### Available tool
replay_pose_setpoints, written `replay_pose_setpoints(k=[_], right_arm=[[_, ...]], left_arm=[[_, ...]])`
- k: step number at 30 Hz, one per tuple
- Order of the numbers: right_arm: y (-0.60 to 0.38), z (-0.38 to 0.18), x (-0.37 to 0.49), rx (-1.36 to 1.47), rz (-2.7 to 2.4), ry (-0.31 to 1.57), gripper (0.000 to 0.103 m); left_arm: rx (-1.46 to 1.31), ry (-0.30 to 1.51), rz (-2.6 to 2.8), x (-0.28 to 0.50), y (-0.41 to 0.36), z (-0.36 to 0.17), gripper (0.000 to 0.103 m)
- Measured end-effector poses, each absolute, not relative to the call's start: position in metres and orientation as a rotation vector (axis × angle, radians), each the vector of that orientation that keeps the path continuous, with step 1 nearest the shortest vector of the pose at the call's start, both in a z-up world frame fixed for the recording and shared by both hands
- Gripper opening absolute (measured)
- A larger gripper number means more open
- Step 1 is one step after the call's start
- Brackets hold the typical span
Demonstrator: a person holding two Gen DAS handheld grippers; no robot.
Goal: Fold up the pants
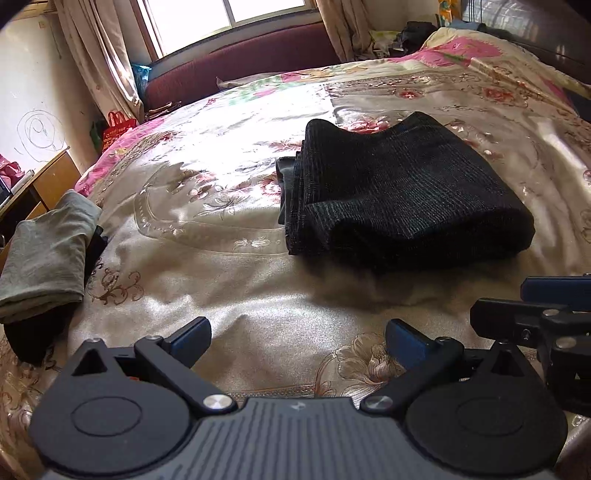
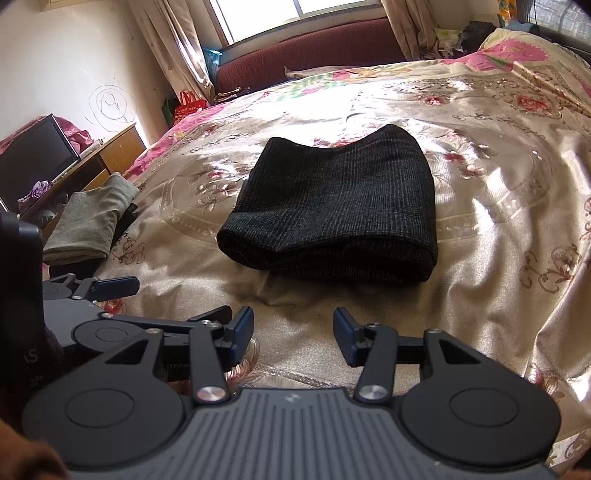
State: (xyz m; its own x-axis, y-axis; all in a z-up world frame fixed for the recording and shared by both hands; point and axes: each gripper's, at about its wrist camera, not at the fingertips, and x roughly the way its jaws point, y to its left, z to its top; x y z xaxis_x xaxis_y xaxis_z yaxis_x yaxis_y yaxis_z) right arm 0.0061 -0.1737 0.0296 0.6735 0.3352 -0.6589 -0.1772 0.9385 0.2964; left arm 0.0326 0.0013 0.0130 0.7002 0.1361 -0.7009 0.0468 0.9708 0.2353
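Dark checked pants (image 1: 399,192) lie folded into a thick bundle on the floral bedspread (image 1: 229,295); they also show in the right wrist view (image 2: 332,210). My left gripper (image 1: 295,341) is open and empty, a short way in front of the bundle and to its left. My right gripper (image 2: 293,338) is open and empty, just in front of the bundle's near fold. The right gripper's fingers (image 1: 554,291) show at the right edge of the left wrist view. The left gripper's fingers (image 2: 110,288) show at the left of the right wrist view.
A folded grey-green garment (image 1: 48,254) lies over something dark at the bed's left edge, also in the right wrist view (image 2: 92,221). A wooden desk with a dark screen (image 2: 37,155) stands left. A maroon bench (image 2: 306,44) sits under the window. Clutter (image 1: 413,33) is piled at the far right.
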Motion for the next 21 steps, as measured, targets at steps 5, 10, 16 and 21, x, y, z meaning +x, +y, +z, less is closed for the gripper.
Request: replay_pose_setpoints(k=[5, 10, 16, 21], right_arm=[[-0.1752, 0.0275, 0.0057, 0.223, 0.290, 0.790, 0.049], [-0.1752, 0.0265, 0.0057, 0.225, 0.289, 0.796, 0.049], [-0.1743, 0.0243, 0.0053, 0.228, 0.289, 0.806, 0.049], [-0.1746, 0.0235, 0.0040, 0.233, 0.287, 0.811, 0.049]], left_arm=[[0.242, 0.797, 0.049, 0.0328, 0.0012, 0.0130, 0.103], [0.241, 0.803, 0.050, 0.0323, 0.0011, 0.0114, 0.103], [0.239, 0.809, 0.052, 0.0310, 0.0025, 0.0084, 0.103], [0.240, 0.805, 0.053, 0.0293, 0.0024, 0.0076, 0.103]])
